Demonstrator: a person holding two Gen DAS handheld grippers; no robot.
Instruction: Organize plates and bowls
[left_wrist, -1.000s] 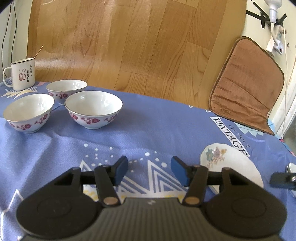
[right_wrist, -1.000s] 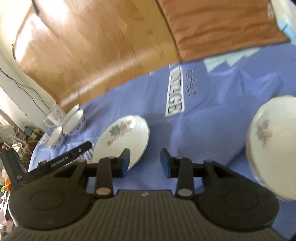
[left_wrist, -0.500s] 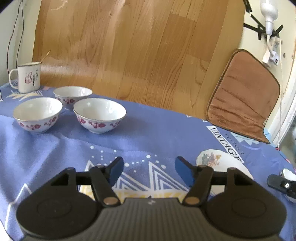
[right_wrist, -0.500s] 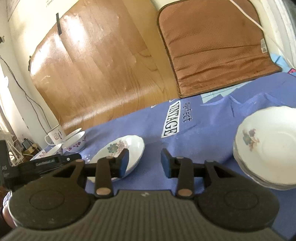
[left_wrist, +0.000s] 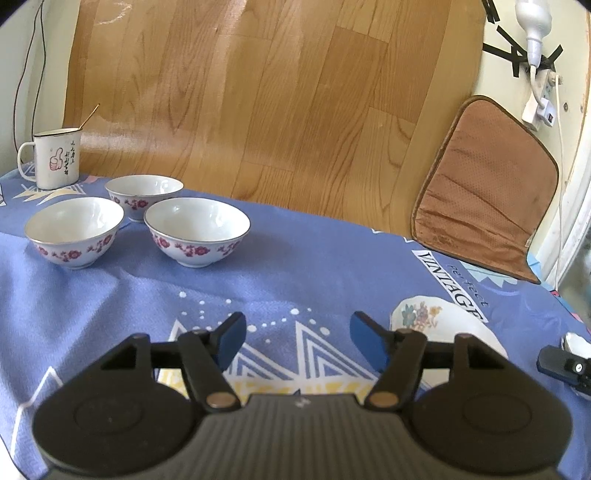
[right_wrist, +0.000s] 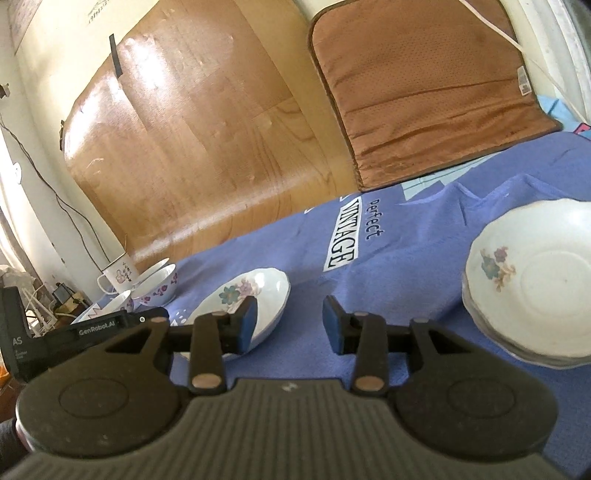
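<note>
Only the right wrist view shows the stacked plates (right_wrist: 532, 291) at right. Left claw (left_wrist: 295, 341), jaws just widened, and right claw (right_wrist: 288, 325) gape empty over the tabletop (left_wrist: 314, 258)

left gripper (left_wrist: 295, 341) has just been opening, jaws now standing wider over the bare blue cloth (left_wrist: 314, 258), nothing between them. right gripper (right_wrist: 288, 325) has levelled out of its tilt and dipped lower, so the stack of plates (right_wrist: 535, 280) now sits sharp on its right instead of blurred.
</note>
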